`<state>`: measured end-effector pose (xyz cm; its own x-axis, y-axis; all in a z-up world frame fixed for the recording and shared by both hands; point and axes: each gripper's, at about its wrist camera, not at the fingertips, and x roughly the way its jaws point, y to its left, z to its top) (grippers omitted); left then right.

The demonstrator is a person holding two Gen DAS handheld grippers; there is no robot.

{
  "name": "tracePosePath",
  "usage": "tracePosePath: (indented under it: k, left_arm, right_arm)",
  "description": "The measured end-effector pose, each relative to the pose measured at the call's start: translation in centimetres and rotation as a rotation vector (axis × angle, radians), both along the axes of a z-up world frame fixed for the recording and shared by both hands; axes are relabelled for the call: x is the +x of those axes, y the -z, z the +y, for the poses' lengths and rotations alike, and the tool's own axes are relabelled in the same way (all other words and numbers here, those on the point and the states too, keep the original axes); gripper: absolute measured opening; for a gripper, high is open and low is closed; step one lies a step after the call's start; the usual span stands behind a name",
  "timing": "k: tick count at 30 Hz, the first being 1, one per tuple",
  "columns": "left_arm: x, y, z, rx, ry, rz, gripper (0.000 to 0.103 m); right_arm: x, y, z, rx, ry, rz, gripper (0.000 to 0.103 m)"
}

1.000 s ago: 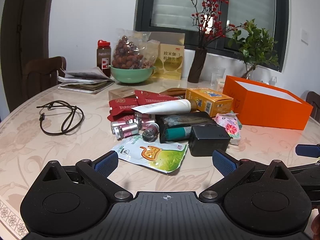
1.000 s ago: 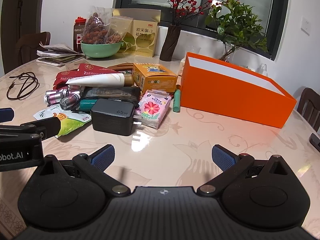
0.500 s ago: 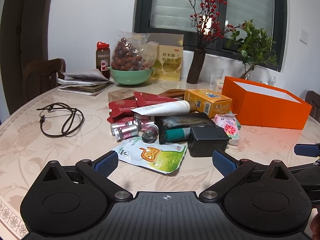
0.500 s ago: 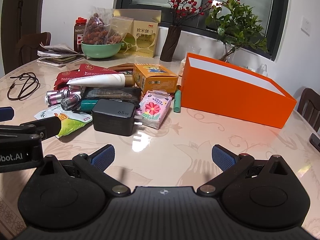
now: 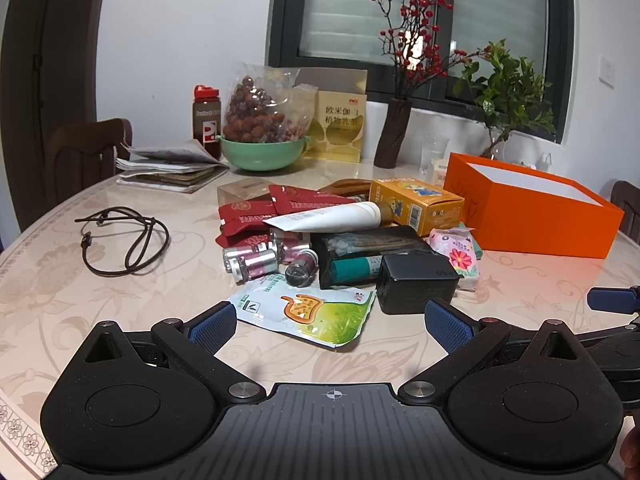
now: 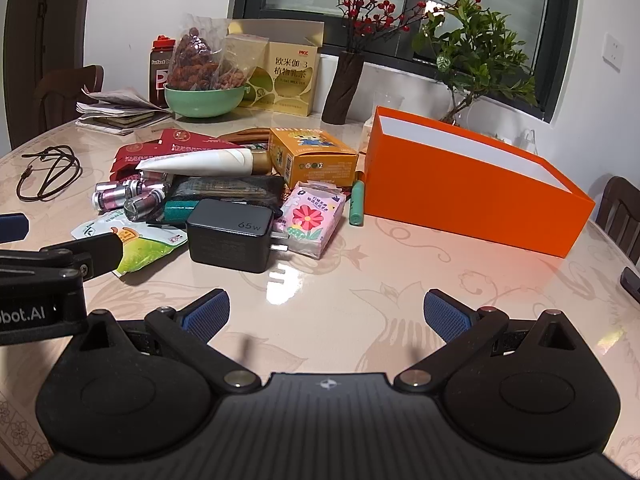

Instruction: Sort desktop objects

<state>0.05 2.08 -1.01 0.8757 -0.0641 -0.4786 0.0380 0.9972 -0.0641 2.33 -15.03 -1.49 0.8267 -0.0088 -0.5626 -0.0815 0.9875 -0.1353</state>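
Cream tube (image 6: 200,161) lying lengthwise, gold cap toward orange box (image 6: 472,184), both tools (image 5: 328,322) (image 6: 326,312) spread wide, empty.

In the right wrist view, the left tool (image 6: 14,236) is cut off by the frame's left edge, leaving only part of its printed label. A dark item (image 6: 631,280) at the right edge is too cropped to identify. The black pouch (image 6: 224,190) is partly hidden under the white tube (image 6: 200,162) and the charger (image 6: 230,236). In the left wrist view, the right tool (image 5: 614,300) runs off the right edge, and the small print on the green sachet (image 5: 308,312) is illegible.
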Motion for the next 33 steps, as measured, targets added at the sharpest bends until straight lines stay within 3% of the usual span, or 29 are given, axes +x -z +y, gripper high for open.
tracePosePath:
  k: [18,24,33]
  left_arm:
    - [-0.2,-0.8,-0.7,0.019,0.003,-0.013,0.103]
    - [-1.2,-1.9,-0.2,0.025,-0.016,-0.059,0.103]
    - [0.2,-1.7,0.5,0.006,-0.023,-0.031,0.103]
  right_arm:
    - [0.2,-0.1,-0.6,0.017,-0.013,-0.012,0.103]
    - [0.0,-0.4,-1.1,0.071,-0.089,-0.061,0.103]
    - [1.4,-0.7,-1.4,0.087,-0.160,-0.084,0.103]
